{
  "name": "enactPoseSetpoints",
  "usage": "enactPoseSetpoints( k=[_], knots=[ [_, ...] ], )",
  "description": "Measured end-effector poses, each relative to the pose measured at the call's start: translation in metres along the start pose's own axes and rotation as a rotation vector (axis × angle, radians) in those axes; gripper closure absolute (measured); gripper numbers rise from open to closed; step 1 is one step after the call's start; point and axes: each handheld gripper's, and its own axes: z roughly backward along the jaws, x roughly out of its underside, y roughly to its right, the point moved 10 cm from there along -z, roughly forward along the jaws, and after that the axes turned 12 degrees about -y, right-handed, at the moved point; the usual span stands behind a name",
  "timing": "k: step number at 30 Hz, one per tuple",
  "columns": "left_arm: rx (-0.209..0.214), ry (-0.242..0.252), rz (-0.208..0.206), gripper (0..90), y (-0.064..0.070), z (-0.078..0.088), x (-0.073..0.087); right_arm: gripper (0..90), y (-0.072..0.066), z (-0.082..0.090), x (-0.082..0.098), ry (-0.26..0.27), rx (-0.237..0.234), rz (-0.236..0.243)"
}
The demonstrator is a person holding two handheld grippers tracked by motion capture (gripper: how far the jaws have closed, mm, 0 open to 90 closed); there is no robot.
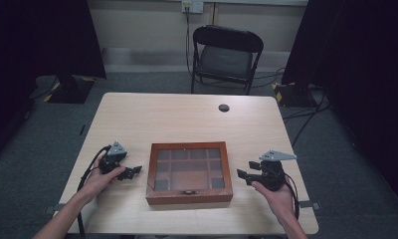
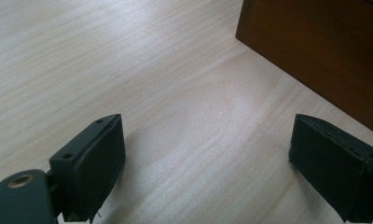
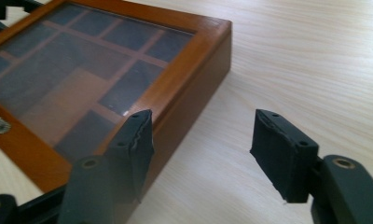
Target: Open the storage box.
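A brown wooden box [image 1: 189, 172] with a glass lid over several compartments lies shut near the table's front middle, a small metal latch [image 1: 189, 191] on its front. My left gripper [image 1: 135, 172] sits just left of the box, open, with bare table between its jaws [image 2: 208, 158]; the box's side wall [image 2: 324, 51] is ahead of it to the right. My right gripper [image 1: 244, 170] hovers to the right of the box, open [image 3: 201, 149], holding nothing. The box's right corner [image 3: 96, 70] lies under its left jaw in the right gripper view.
The light wooden table [image 1: 187, 114] has a black round cable hole [image 1: 224, 107] at its far side. A black folding chair [image 1: 227, 55] stands behind the table. Dark curtains and cables flank the floor on both sides.
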Motion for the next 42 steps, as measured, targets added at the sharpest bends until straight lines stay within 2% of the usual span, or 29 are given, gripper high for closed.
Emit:
enactPoseSetpoints(
  k=[1, 5, 6, 7, 8, 10, 12, 13, 19, 21, 22, 26, 29, 31, 42],
  knots=[
    [0.0, 0.001, 0.0, 10.1, 0.0, 0.0, 0.0, 40.4, -0.008, 0.001, -0.003, 0.008, -0.031, 0.012],
    [0.0, 0.0, -0.001, 10.1, 0.0, 0.0, 0.0, 44.8, -0.023, 0.002, -0.007, 0.018, -0.075, 0.048],
    [0.0, 0.0, -0.001, 10.1, 0.0, 0.0, 0.0, 44.8, -0.023, 0.002, -0.007, 0.018, -0.075, 0.048],
    [0.0, 0.0, -0.001, 10.1, 0.0, 0.0, 0.0, 44.9, -0.028, 0.002, -0.007, 0.018, -0.089, 0.053],
    [0.001, 0.001, 0.001, 10.1, 0.0, 0.0, 0.0, 48.0, -0.038, 0.003, -0.01, 0.026, -0.123, 0.07],
    [0.0, 0.0, 0.0, 10.1, 0.0, 0.0, 0.0, 48.7, -0.041, 0.003, -0.011, 0.025, -0.135, 0.076],
    [0.0, 0.0, 0.0, 10.1, 0.0, 0.0, 0.0, 51.8, -0.052, 0.002, -0.014, 0.03, -0.169, 0.096],
    [0.0, 0.0, 0.0, 10.1, 0.0, 0.0, 0.0, 55.9, -0.061, 0.0, -0.016, 0.027, -0.196, 0.113],
    [0.0, 0.0, 0.0, 10.1, 0.0, 0.0, 0.0, 65.7, -0.096, -0.012, -0.027, -0.004, -0.292, 0.187],
    [0.0, 0.001, 0.001, 10.1, 0.0, 0.0, 0.0, 67.1, -0.1, -0.014, -0.03, -0.004, -0.3, 0.194],
    [0.0, 0.001, -0.001, 10.1, 0.0, 0.0, 0.0, 69.1, -0.116, -0.02, -0.036, -0.022, -0.317, 0.236],
    [0.0, 0.0, 0.0, 10.1, 0.0, 0.0, 0.0, 72.6, -0.137, -0.028, -0.043, -0.045, -0.355, 0.283],
    [0.0, 0.0, 0.0, 10.1, 0.0, 0.0, 0.0, 73.2, -0.151, -0.038, -0.039, -0.06, -0.393, 0.307],
    [0.0, 0.001, -0.001, 10.1, 0.0, 0.0, 0.0, 73.5, -0.155, -0.045, -0.034, -0.08, -0.408, 0.312],
    [0.004, -0.004, -0.003, 9.2, 0.0, -0.001, 0.0, 80.2, -0.159, -0.055, -0.021, -0.137, -0.42, 0.367]
  ],
)
